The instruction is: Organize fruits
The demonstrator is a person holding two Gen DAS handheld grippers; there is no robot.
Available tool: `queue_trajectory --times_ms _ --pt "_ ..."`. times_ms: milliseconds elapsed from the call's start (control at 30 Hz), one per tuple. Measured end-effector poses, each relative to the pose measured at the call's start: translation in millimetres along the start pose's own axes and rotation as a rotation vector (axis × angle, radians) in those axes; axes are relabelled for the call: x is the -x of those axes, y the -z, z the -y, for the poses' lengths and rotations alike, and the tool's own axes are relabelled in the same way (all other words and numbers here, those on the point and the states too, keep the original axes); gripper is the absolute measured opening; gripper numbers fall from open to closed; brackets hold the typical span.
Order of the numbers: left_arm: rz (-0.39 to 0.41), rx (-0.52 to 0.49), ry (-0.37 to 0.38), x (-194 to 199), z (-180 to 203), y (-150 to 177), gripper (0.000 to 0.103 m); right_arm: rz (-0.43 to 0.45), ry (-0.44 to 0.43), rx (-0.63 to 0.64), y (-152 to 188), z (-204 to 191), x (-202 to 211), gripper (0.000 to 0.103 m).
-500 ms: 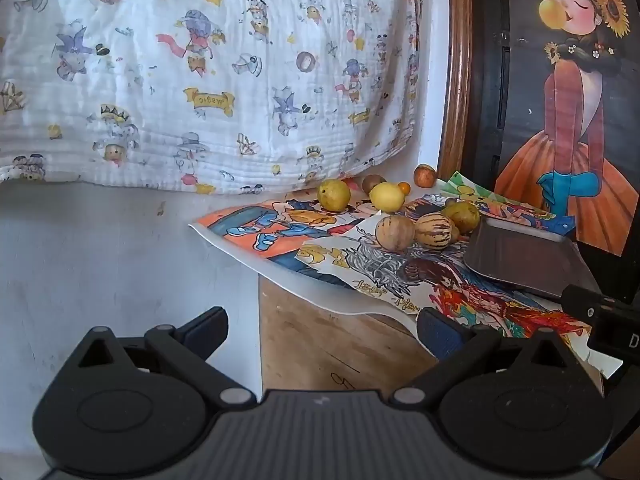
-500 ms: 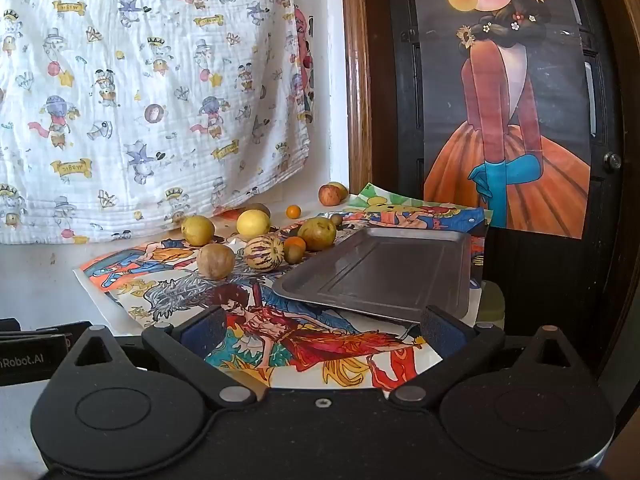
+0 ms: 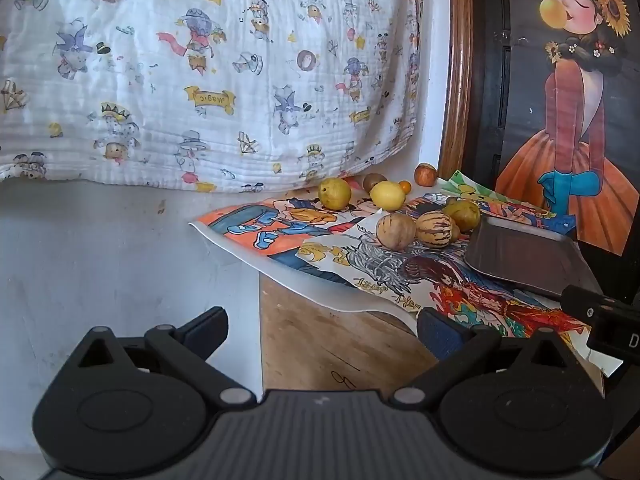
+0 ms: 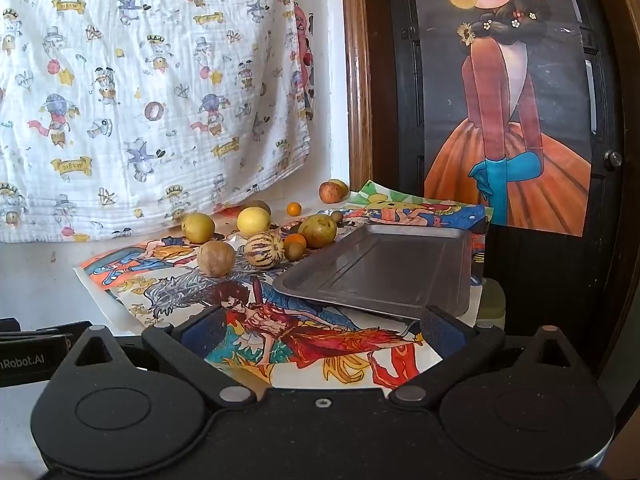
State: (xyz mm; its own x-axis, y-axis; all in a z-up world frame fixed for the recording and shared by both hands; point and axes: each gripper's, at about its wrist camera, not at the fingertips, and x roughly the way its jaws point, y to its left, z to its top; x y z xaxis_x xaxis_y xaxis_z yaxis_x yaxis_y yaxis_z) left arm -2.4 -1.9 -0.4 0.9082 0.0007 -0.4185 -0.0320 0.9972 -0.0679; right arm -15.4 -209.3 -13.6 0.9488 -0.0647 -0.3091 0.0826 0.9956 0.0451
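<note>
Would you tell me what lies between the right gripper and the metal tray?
Only colourful cartoon posters lie between the open right gripper and the empty metal tray, seen in the right wrist view.

left gripper [image 3: 322, 326]: jaws spread wide, nothing between the pads, tilted slightly downward, low and near in the scene | right gripper [image 4: 322, 326]: jaws spread wide, nothing gripped, tilted slightly downward, near edge of the scene | the two grippers sit side by side, left one's body visible at right view's left edge

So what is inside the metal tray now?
Nothing: the metal tray holds no fruit, and its whole floor shows. It lies on the colourful posters; what is beneath the tray is hidden.
</note>
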Motion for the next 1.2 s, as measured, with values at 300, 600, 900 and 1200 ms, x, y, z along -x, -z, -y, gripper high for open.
queue_trajectory --times_ms 300,600,900,1200 --pt "-0.001 0.000 0.000 -0.5 -0.4 -0.2 0.103 -0.002 0.000 -0.001 0.2 -0.2 0.2 0.103" --pt "-0.009 -0.008 -0.017 -2.3 -1.7 0.8 0.103 -0.003 0.000 -0.001 0.4 -0.7 0.3 0.103" --pt "-0.016 -0.010 -0.030 -2.9 -2.3 1.8 0.103 -0.005 0.000 -0.001 0.7 -0.7 0.6 0.103" --pt "-0.020 -0.010 -0.032 -3.0 -4.3 3.1 0.103 -0.006 0.001 -0.002 1.1 -0.8 1.1 0.103"
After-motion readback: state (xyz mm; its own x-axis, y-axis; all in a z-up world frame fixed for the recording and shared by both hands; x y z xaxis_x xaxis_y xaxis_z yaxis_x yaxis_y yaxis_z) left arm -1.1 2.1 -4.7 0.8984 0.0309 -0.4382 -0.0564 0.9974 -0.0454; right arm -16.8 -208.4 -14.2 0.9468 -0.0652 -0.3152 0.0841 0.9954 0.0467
